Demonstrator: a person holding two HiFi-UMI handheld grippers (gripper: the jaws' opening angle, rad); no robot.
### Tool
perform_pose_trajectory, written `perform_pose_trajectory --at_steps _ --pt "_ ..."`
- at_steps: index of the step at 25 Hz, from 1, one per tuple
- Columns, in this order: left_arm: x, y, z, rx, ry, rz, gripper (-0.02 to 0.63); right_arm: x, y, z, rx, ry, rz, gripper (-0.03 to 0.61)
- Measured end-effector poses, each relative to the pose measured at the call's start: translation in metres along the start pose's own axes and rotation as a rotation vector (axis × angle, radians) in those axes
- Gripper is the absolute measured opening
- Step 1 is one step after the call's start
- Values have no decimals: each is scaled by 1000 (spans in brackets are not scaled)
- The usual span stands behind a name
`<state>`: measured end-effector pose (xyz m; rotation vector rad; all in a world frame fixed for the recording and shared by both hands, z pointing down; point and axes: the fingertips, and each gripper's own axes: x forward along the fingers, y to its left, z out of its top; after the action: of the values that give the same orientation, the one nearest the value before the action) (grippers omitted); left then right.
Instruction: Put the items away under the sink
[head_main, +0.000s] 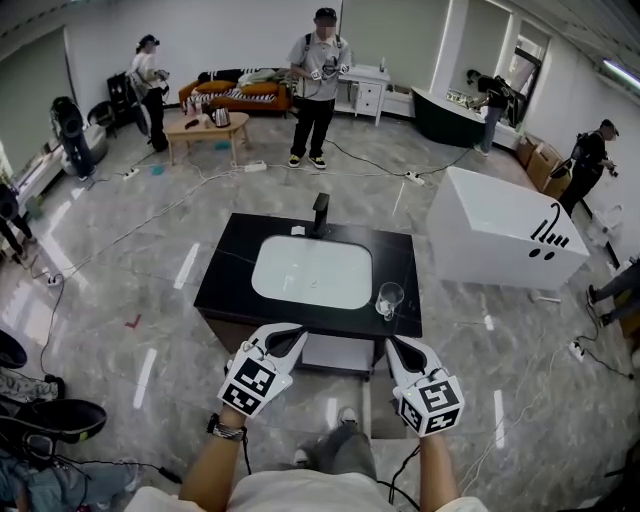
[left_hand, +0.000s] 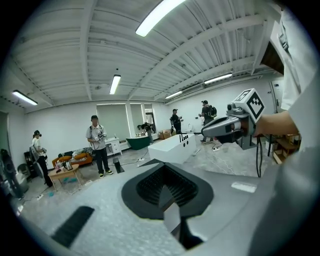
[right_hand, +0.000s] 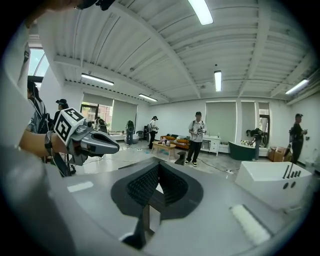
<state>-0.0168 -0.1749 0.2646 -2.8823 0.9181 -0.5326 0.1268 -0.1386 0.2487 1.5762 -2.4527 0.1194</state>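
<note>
A black vanity counter (head_main: 225, 285) with a white sink basin (head_main: 312, 272) and a black faucet (head_main: 320, 213) stands just ahead of me. A clear glass (head_main: 389, 298) sits upright on the counter's front right corner. A pale cabinet front (head_main: 335, 352) shows under the counter. My left gripper (head_main: 288, 338) hovers at the counter's front edge, jaws shut and empty. My right gripper (head_main: 401, 349) hangs just below the glass, also shut on nothing. In the left gripper view the pads (left_hand: 161, 167) meet, with the right gripper (left_hand: 225, 127) beside. The right gripper view shows closed jaws (right_hand: 157, 166).
A white bathtub (head_main: 500, 235) stands to the right of the vanity. Cables and power strips (head_main: 256, 166) trail across the marble floor. Several people stand around the room; one (head_main: 317, 85) is beyond the faucet. A coffee table (head_main: 207, 127) and sofa are at the back.
</note>
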Motion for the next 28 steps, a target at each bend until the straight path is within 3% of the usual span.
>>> perform_pose_trajectory --at_steps 11,19,28 --pt "71 9 -5 -43 37 -19 3 40 -75 -36 24 43 -42 39" --pt "115 11 -23 -69 102 -39 3 80 -129 -100 108 166 -29 91" --pt "157 19 -48 -136 162 -21 3 129 -161 -175 194 292 32 127"
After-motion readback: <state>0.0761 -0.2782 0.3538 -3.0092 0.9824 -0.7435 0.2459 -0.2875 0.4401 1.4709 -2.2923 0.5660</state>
